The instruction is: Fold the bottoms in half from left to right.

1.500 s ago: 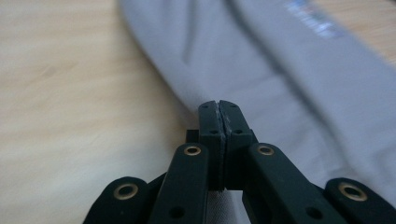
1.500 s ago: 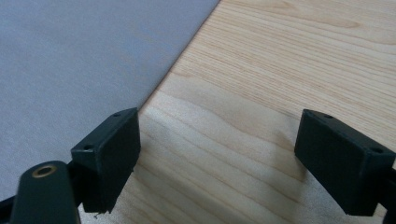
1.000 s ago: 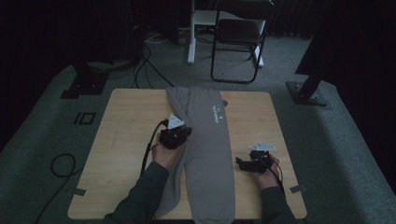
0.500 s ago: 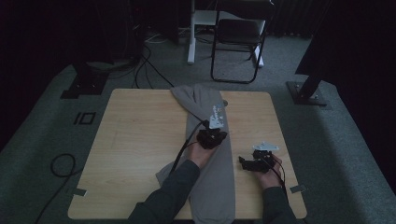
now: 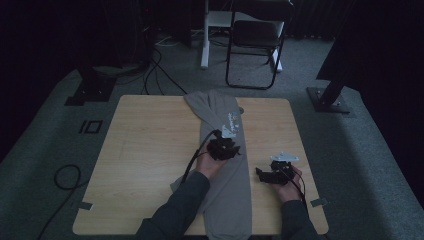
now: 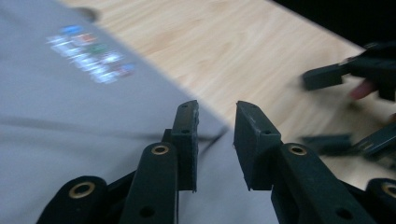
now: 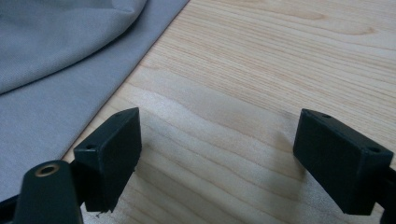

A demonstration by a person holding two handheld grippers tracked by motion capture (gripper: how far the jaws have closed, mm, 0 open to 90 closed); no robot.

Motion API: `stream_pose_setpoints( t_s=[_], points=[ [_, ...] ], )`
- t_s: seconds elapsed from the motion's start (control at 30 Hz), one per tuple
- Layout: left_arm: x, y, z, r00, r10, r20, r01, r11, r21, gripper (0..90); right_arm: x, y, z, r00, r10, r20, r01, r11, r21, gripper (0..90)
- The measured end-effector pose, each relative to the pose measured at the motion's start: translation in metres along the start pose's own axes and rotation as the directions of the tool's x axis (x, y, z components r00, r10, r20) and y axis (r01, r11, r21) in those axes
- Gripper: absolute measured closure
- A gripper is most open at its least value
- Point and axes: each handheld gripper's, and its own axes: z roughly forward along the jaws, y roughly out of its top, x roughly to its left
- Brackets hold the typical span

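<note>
— Folding looks like the step in hand: the grey trousers (image 5: 222, 150) lie down the middle of the tabletop (image 5: 145, 150), and the left claw (image 5: 231, 148) sits over their right edge, next to the small printed logo (image 5: 231, 120).

— Is that claw gripping cloth?

— No. In the left gripper view its jaws have just been opening; they stand a little apart with nothing pinched, the grey fabric (image 6: 70, 116) lying under and beyond them. I'd judge a fold was just laid over and let go.

— And the other one?

— The right claw (image 5: 265, 175) rests on bare wood just beside the trousers' right edge, jaws wide apart and empty.

— Which way does the garment run?

— Its long axis goes from the near edge to the far edge, leaning slightly left at the far end. Which end is the waist I cannot tell.

— Next move?

— Probably a fresh grip near one end, both claws taking the cloth evenly, so the length can be folded over without dragging the layer underneath.
</note>
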Motion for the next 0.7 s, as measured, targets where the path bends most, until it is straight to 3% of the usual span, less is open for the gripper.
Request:
stream_pose_setpoints(
  t_s=[0.1,0.23,0.3,0.33,0.43,0.53,0.7],
  points=[
    [0.018,-0.014,-0.007,0.9987,-0.019,-0.046,0.021,0.9993,0.030,69.8,0.000,0.000,0.000,1.0000,0.002,0.003,-0.002,1.000,0.001,16.8],
    [0.036,-0.040,-0.003,0.9967,-0.038,-0.072,0.045,0.9928,0.111,70.2,0.005,0.004,-0.001,0.9999,0.013,0.004,-0.013,1.000,-0.002,36.5],
    [0.041,-0.047,-0.001,0.9957,-0.048,-0.079,0.058,0.9903,0.126,70.2,0.011,0.010,0.000,0.9985,0.040,-0.036,-0.041,0.999,-0.018,40.5],
    [0.043,-0.049,-0.001,0.9951,-0.057,-0.081,0.067,0.9892,0.130,70.2,0.016,0.014,0.000,0.9990,0.027,-0.035,-0.028,0.999,-0.029,41.3],
    [0.045,-0.053,0.001,0.9948,-0.053,-0.086,0.066,0.9871,0.146,70.3,0.031,0.036,0.003,0.9987,-0.015,-0.049,0.012,0.998,-0.060,42.8],
    [0.043,-0.056,0.006,0.9948,-0.032,-0.096,0.048,0.9848,0.167,70.7,0.042,0.057,0.010,0.9977,-0.019,-0.065,0.014,0.997,-0.073,43.8],
    [0.042,-0.059,0.007,0.9926,-0.008,-0.122,0.028,0.9867,0.160,76.4,0.054,0.074,0.044,0.9973,-0.055,-0.048,0.055,0.998,-0.005,45.6]
  ],
)
